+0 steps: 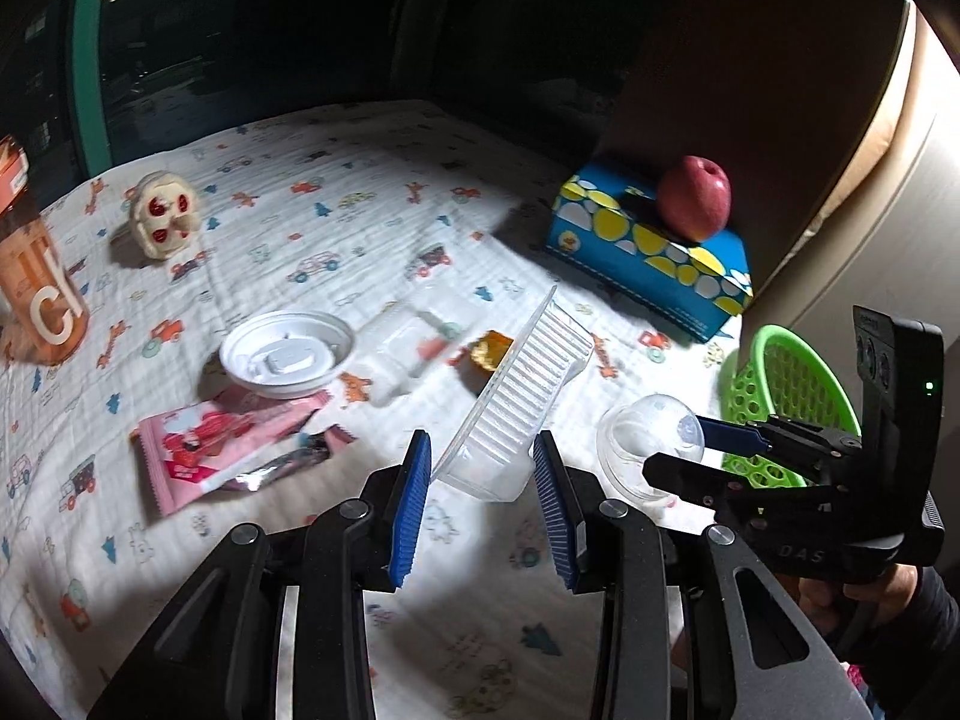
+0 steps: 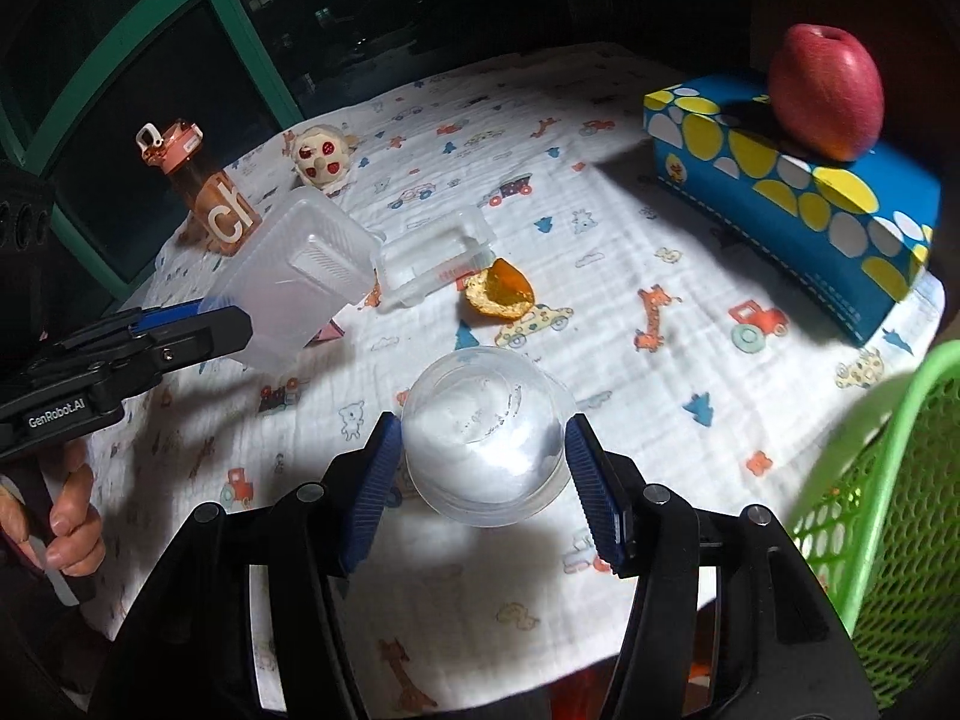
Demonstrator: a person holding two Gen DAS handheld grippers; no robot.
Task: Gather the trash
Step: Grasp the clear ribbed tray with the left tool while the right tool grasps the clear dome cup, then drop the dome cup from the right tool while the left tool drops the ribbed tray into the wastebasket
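My left gripper (image 1: 483,462) is shut on a clear ribbed plastic tray (image 1: 516,396), lifted and tilted above the table; it also shows in the right wrist view (image 2: 300,276). My right gripper (image 2: 480,456) is shut on a clear plastic cup (image 2: 486,438), also seen in the left wrist view (image 1: 648,444). On the cloth lie an orange peel (image 2: 501,291), a clear plastic packaging piece (image 2: 438,258), a white lid (image 1: 285,354) and pink snack wrappers (image 1: 222,444). A green mesh basket (image 2: 882,516) stands at the right.
A blue tissue box (image 2: 798,204) with a red apple (image 2: 828,90) on it sits at the back right. An orange water bottle (image 2: 207,192) and a small plush toy (image 2: 318,156) stand at the back left. Dark windows lie beyond the table.
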